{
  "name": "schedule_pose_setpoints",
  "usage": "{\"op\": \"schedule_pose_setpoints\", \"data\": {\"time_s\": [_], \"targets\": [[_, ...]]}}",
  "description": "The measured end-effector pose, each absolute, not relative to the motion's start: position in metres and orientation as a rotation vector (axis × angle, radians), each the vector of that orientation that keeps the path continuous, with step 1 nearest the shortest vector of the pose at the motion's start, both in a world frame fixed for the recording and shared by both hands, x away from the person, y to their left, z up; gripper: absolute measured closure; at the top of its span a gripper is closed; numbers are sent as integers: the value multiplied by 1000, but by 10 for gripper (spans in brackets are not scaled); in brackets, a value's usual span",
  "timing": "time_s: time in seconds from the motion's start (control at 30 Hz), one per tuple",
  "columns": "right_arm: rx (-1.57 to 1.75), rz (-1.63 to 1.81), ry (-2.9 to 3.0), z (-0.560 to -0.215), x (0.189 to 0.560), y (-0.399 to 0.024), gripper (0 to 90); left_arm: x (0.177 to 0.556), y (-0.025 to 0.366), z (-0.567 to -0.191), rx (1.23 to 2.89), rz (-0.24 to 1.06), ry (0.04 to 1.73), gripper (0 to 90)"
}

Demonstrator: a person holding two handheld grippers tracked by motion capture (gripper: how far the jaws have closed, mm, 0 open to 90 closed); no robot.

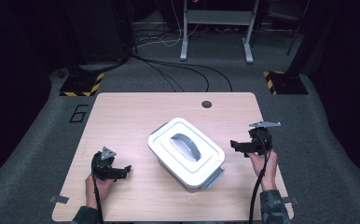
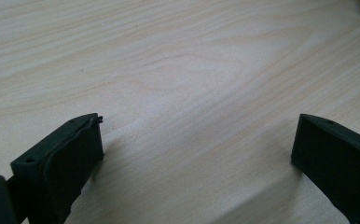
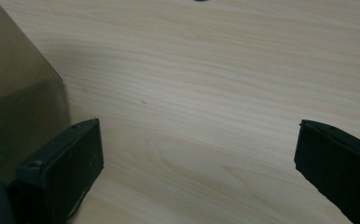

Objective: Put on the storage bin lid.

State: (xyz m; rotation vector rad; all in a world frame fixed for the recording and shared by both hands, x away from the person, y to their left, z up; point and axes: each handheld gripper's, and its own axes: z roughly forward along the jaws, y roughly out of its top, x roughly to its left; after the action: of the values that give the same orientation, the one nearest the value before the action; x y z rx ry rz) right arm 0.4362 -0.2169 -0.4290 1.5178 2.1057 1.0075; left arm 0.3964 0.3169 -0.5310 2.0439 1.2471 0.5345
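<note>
A white lidded box (image 1: pixel 186 151) with a grey handle (image 1: pixel 186 144) and grey side clips sits in the middle of the wooden table (image 1: pixel 122 116). My left gripper (image 1: pixel 122 171) rests low over the table to the box's left, pointing towards it, jaws wide open over bare wood (image 2: pixel 197 130). My right gripper (image 1: pixel 236 145) is held just right of the box, pointing at its right side, also open with nothing between its jaws. In the right gripper view the box's side wall (image 3: pixel 19 107) stands at the left, next to the left jaw.
A small dark hole (image 1: pixel 206 104) marks the table's far edge. Beyond the table lie cables on grey carpet, a metal frame's legs (image 1: pixel 183 46) and two stand bases with yellow-black tape (image 1: pixel 82 84). A "6" is marked on the floor at left.
</note>
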Motion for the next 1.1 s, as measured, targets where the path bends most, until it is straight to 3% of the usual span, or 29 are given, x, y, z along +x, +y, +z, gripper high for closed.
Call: {"op": "schedule_pose_setpoints", "data": {"time_s": [0.6, 1.1], "targets": [[1613, 916, 2113, -486, 429, -232, 2, 396, 317, -531, 2045, 535, 1246, 17], [1634, 845, 2111, -511, 416, -235, 0, 396, 317, -531, 2047, 535, 1245, 18]]}}
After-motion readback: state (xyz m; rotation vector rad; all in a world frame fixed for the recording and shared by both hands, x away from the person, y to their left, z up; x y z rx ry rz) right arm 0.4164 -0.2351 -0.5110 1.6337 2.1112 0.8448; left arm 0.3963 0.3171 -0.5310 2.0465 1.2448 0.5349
